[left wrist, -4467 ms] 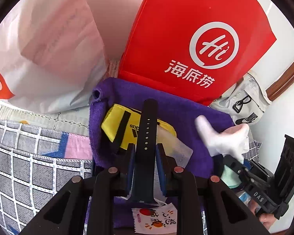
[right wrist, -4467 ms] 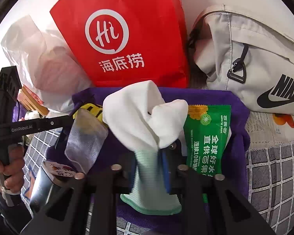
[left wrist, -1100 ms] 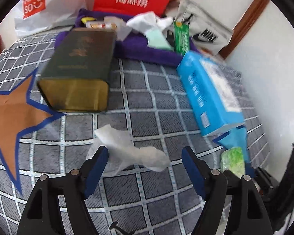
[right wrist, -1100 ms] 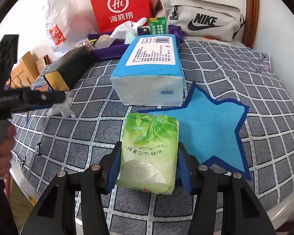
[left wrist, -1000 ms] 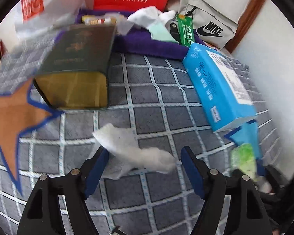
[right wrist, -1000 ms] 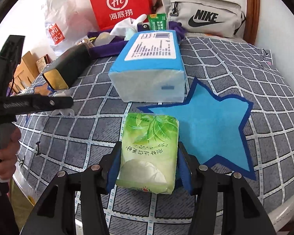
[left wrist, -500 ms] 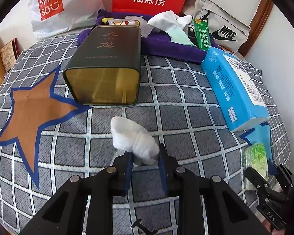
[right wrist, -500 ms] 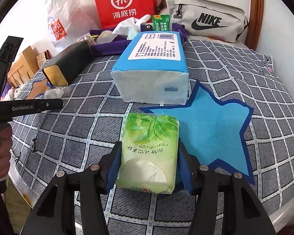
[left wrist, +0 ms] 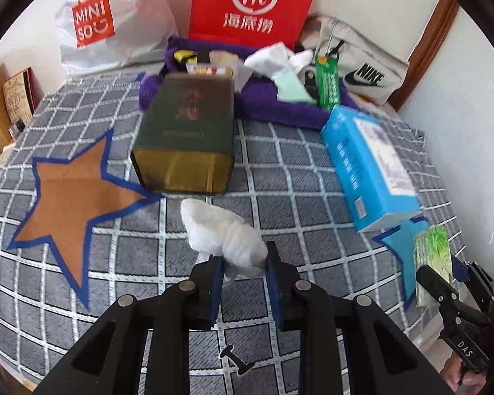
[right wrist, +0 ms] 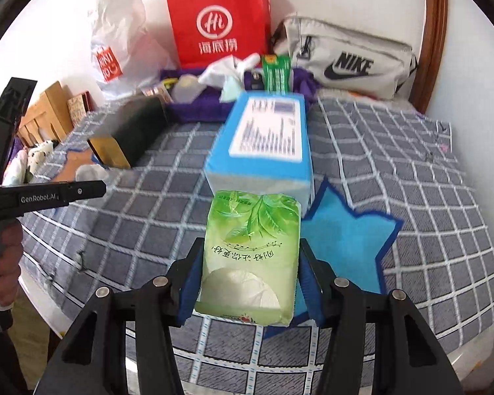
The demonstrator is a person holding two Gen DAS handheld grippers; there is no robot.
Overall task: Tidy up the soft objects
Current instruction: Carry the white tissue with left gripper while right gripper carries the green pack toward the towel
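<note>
Between the left gripper point(left wrist: 242, 265) fingers sits a crumpled white tissue wad point(left wrist: 222, 233): pads clamped on its near end, the rest sticking out forward and to the left past the tips, above the grey checked cloth point(left wrist: 115, 240). Whether the wad's underside touches the cloth, can't tell. Just ahead of it lies the dark green tin point(left wrist: 189, 138) on its side, gold end facing the camera; orange star patch point(left wrist: 72, 194) to the left of the wad. Right gripper point(right wrist: 250, 279) is closed on a green tissue pack point(right wrist: 252, 250), one blue pad on each long side, pack running straight out along the fingers, its far end close to the big blue tissue box point(right wrist: 268, 141). Pack sits over the left edge of the blue star patch point(right wrist: 342, 243); contact with the cloth not discernible. Far end of the bed: purple towel point(left wrist: 280, 108) with a white glove point(left wrist: 276, 57) and green sachet point(left wrist: 327, 82) on it, red paper bag point(left wrist: 253, 3), white Miniso bag point(left wrist: 112, 23) and grey Nike pouch point(right wrist: 349, 56) behind.
</note>
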